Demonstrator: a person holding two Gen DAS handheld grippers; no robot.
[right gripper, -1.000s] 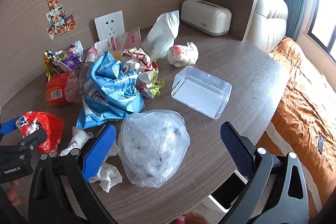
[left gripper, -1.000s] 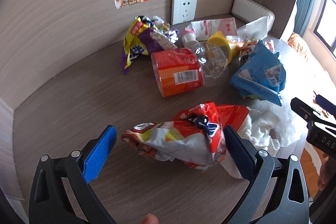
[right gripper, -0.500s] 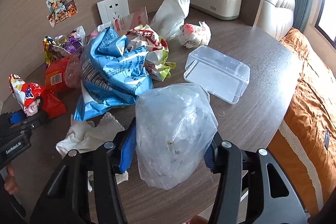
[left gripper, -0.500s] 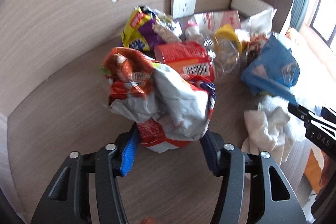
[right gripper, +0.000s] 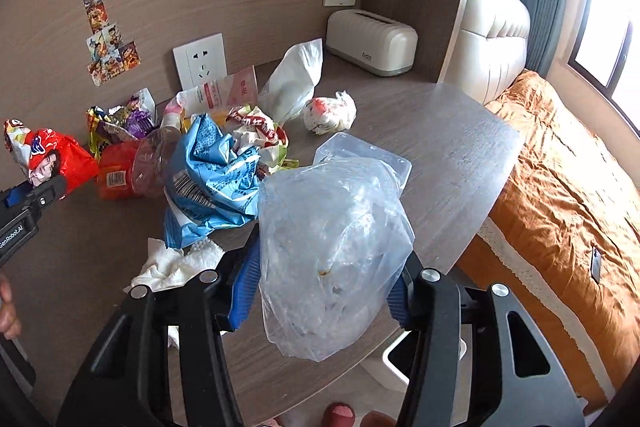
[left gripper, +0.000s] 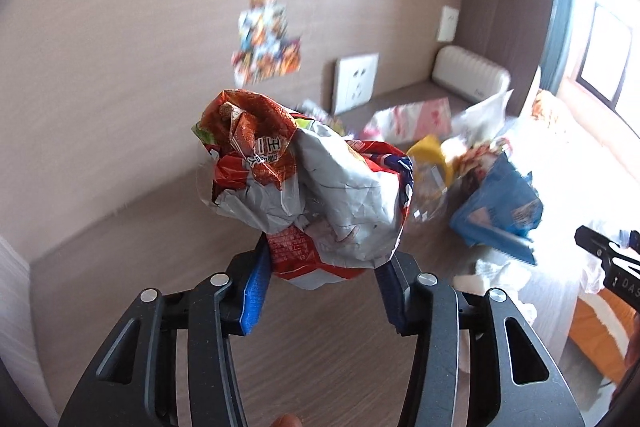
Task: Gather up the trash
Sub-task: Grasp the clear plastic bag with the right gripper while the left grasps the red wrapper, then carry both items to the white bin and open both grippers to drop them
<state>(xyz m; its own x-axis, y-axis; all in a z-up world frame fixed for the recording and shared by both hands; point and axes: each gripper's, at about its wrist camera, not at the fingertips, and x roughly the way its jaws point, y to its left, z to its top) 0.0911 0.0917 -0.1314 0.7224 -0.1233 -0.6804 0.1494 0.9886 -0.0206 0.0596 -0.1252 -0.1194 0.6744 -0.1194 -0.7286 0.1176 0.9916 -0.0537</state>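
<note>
With your left tool (left gripper: 320,275) clamped on the red snack wrapper (left gripper: 308,195) and your right tool (right gripper: 320,287) clamped on the clear plastic bag (right gripper: 332,247), both above the counter (right gripper: 452,163), carry them steadily toward the white bin (right gripper: 400,363) below the counter's edge without loosening either grip.

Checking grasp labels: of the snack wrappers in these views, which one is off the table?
The crumpled red-and-silver chip bag, pinched in the left tongs. The blue wrapper and the purple-yellow one lie on the table.

On the table (right gripper: 460,155), the wrapper heap (right gripper: 216,167) lies left of the lidded box (right gripper: 384,159), toaster (right gripper: 370,41) behind.
</note>
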